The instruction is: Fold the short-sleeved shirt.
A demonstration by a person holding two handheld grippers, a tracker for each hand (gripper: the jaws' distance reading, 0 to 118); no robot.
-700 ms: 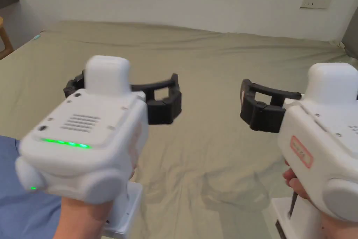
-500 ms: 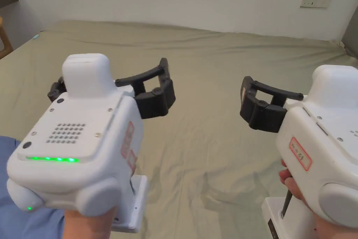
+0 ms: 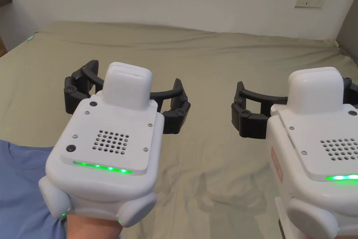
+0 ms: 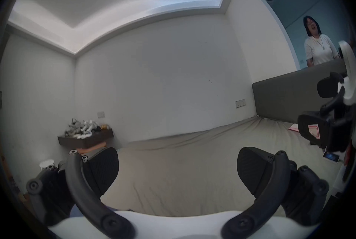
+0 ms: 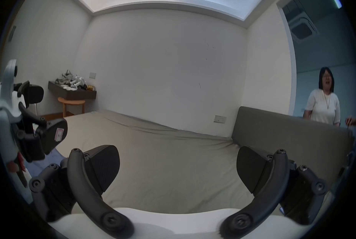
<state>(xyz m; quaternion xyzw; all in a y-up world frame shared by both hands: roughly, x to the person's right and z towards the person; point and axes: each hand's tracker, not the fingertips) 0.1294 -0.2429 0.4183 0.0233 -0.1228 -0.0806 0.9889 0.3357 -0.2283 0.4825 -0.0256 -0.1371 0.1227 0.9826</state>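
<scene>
Left claw (image 3: 126, 101) levelled out since half a second ago, right claw (image 3: 290, 110) likewise — both gaping, empty, above bed (image 3: 209, 57). Blue shirt (image 3: 21, 180) near-left of left claw, untouched; folding not begun.

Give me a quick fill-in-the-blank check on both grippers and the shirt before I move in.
1. The left gripper has its jaws ____.
2. The right gripper holds ____.
3. The blue shirt lies on the bed at the ____ edge of the head view.
4. Both grippers hang ____ the bed.

Missing words: open; nothing; lower left; above
</scene>
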